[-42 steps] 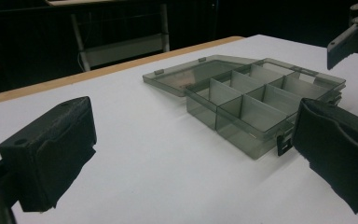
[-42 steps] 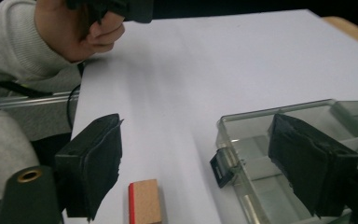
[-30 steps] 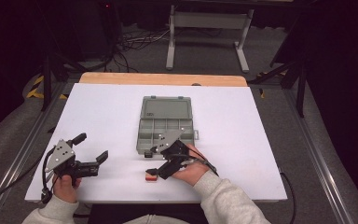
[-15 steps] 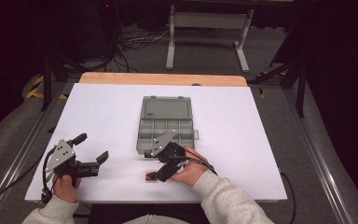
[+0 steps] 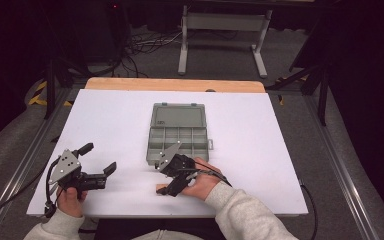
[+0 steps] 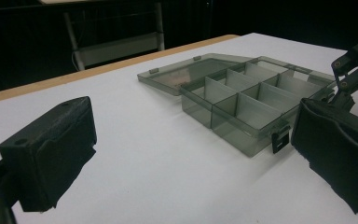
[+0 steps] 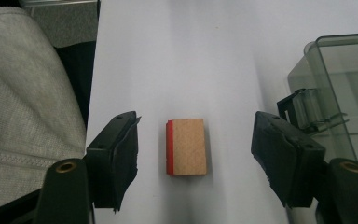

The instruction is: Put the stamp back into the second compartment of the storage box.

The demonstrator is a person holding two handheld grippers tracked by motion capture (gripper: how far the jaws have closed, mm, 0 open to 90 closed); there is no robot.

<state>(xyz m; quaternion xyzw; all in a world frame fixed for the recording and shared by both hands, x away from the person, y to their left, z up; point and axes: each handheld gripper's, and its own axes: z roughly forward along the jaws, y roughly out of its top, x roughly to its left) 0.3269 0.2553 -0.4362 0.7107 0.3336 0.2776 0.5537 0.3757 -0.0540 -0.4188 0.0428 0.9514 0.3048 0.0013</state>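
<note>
The step in hand looks like a pick-up: the right gripper straddles a small wooden block lying on the bench just before the open compartment box. Its jaws have just been closing, pads not yet touching, so squeezing comes next. The left gripper, jaws wide and empty, waits left of the box.

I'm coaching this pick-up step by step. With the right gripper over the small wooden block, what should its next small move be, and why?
Probably finish closing. The right gripper has just been closing, and the wooden block lies flat on the table between its fingers, clear gaps both sides, nothing gripped yet.
</note>
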